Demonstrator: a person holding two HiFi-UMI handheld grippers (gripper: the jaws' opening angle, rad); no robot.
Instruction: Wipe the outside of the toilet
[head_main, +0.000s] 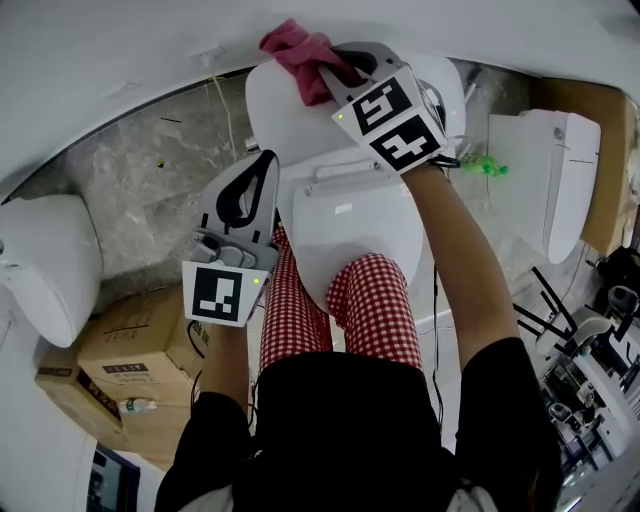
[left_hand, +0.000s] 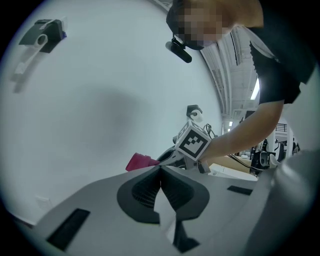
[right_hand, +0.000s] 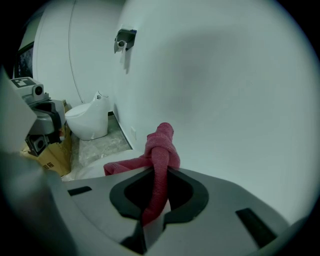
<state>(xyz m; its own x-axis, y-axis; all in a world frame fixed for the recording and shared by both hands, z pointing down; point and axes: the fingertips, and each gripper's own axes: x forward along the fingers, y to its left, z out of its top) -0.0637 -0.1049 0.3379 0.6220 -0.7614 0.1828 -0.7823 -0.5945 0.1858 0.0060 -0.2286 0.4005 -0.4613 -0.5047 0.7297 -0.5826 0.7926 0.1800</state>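
top (head_main: 340, 430): black, short sleeves
trousers (head_main: 375, 300): red-and-white check
left gripper (head_main: 268, 160), right gripper (head_main: 336, 73): grey, black-and-white marker cubes

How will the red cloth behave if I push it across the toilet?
Probably floppy: the red cloth lies twisted and folded beyond the right claw. Likely light; may drag as a wad rather than flat on the toilet.

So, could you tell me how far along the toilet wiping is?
Done: nothing I can confirm; no wiped patch shows. In hand: the right gripper holds the red cloth at the toilet's rear top. Remaining: probably its sides; the left gripper is shut, empty.
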